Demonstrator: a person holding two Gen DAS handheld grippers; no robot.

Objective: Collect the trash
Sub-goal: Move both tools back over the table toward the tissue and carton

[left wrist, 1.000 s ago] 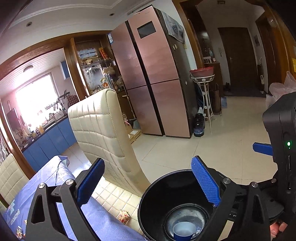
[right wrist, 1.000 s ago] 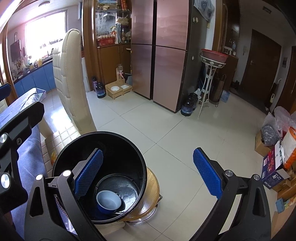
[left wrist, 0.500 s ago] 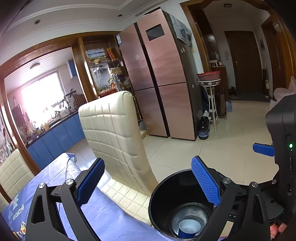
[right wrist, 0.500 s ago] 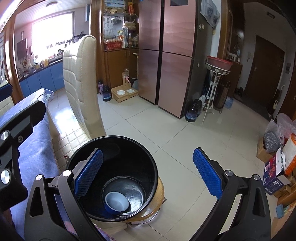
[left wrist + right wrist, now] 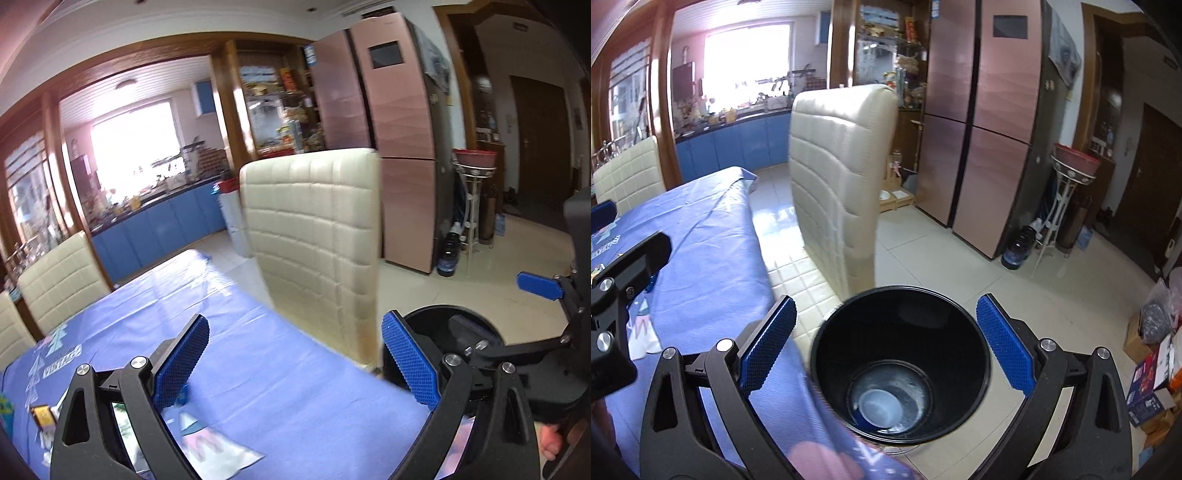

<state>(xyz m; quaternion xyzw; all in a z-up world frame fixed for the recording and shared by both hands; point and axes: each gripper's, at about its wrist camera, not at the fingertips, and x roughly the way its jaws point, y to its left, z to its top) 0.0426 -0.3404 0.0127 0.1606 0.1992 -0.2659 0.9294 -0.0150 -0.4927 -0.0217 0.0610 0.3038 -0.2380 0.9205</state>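
Hanging over the bench (image 5: 295,369), the left tool (image 5: 295,365) has its two fingers spread wide with nothing between them. Each finger is black plastic with a blue pad (image 5: 410,362) covered in tiny bumps. The bench has a smooth blue cloth (image 5: 713,266) on it, with some white shapes printed near the front. A small yellow wrapper (image 5: 42,415) lies on the cloth at the left edge, next to the left tool's black arm. A flat, pale paper (image 5: 218,448) with pointed corners lies on the cloth right under that tool.

The right tool (image 5: 884,343) is spread wide too and holds nothing. Below it stands the bin (image 5: 901,306), just past the bench edge. The bin is round, black and shiny, wide at the top and narrower lower down. Its round bottom looks pale and smeary. A little blue cup (image 5: 881,404) lies at the bottom, and the inside of the cup looks whitish.

A cream chair (image 5: 838,177) stands beside the bench and right behind the bin. Its back is tall, soft-looking and stitched into puffy squares. Another cream chair (image 5: 61,273) of the same kind stands at the far side of the bench. The floor (image 5: 960,269) is made of pale, shiny tiles. A tall fridge (image 5: 982,122) with flat pink metal doors stands farther back.
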